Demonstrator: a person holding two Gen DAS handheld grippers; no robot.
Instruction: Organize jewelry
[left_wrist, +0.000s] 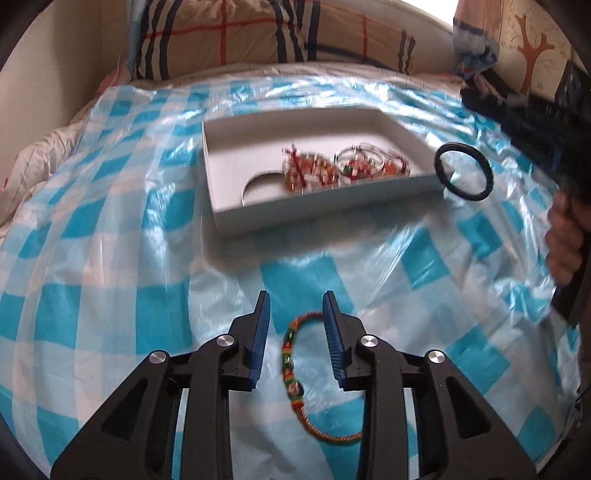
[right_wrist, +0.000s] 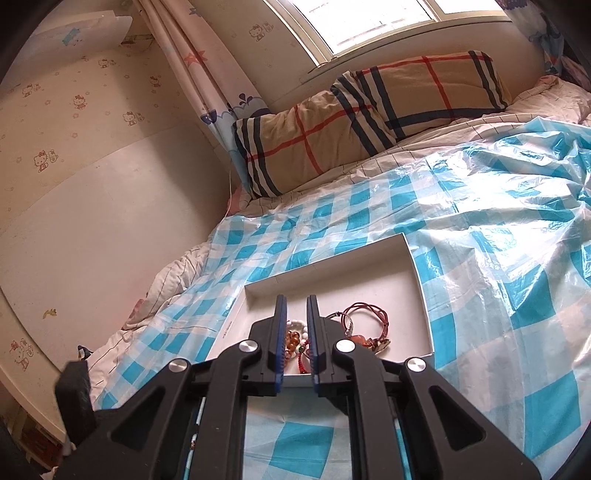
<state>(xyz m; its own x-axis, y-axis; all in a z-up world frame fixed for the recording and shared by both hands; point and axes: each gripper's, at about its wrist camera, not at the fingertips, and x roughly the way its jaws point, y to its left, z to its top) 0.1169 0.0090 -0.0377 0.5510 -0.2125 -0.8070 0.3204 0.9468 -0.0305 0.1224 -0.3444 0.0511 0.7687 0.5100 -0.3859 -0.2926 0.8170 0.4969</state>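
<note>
A shallow white box (left_wrist: 236, 218) lies on the blue checked plastic sheet and holds several bead and cord bracelets (left_wrist: 314, 171). A black ring bracelet (left_wrist: 463, 171) hangs in the air just past the box's right end; what holds it is hidden by blur. A multicoloured braided bracelet (left_wrist: 291, 362) lies on the sheet between the fingers of my open left gripper (left_wrist: 296, 306), untouched. In the right wrist view my right gripper (right_wrist: 296, 301) hovers over the box (right_wrist: 421, 280), jaws a narrow gap apart with nothing seen between them. The bracelets (right_wrist: 365, 321) lie below it.
A plaid pillow (left_wrist: 273, 33) lies at the head of the bed under a window (right_wrist: 369, 22). A wall with cartoon wallpaper (right_wrist: 74, 147) borders the bed's left side. The person's hand (left_wrist: 565, 243) on the right gripper's handle shows at the right edge.
</note>
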